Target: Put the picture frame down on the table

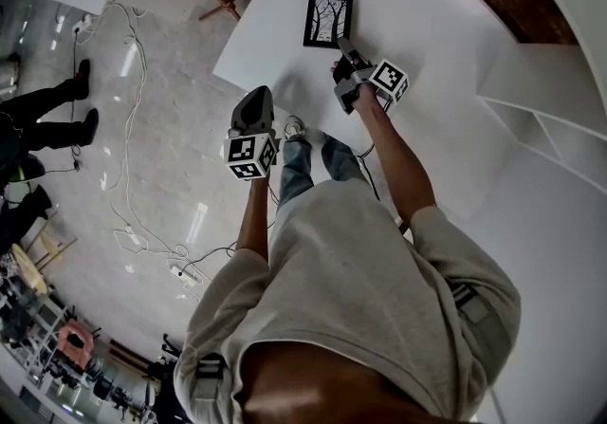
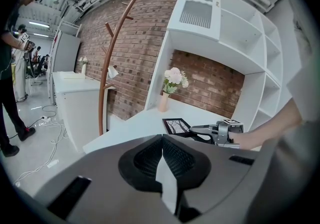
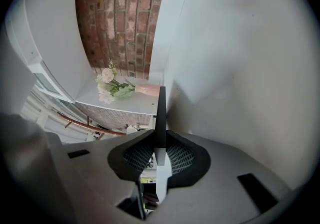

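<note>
The black picture frame [image 1: 327, 21] with a tree print lies flat or nearly flat on the white table [image 1: 436, 24]; I cannot tell whether it touches the top. My right gripper [image 1: 343, 48] is shut on its near edge. In the right gripper view the frame [image 3: 160, 110] shows edge-on, clamped between the pads of the right gripper [image 3: 160, 140]. My left gripper [image 1: 254, 109] hangs off the table's left edge, shut and empty. From the left gripper [image 2: 162, 139], whose jaws are pressed together, I see the frame [image 2: 176, 125] with the right gripper [image 2: 200, 130] on it.
A pink vase of flowers [image 2: 170, 86] stands at the table's back by the brick wall. White shelves [image 1: 541, 119] rise on the right. A wooden coat rack [image 2: 107, 67] stands left of the table. Cables [image 1: 133, 128] trail on the floor, and people [image 1: 47, 109] stand far left.
</note>
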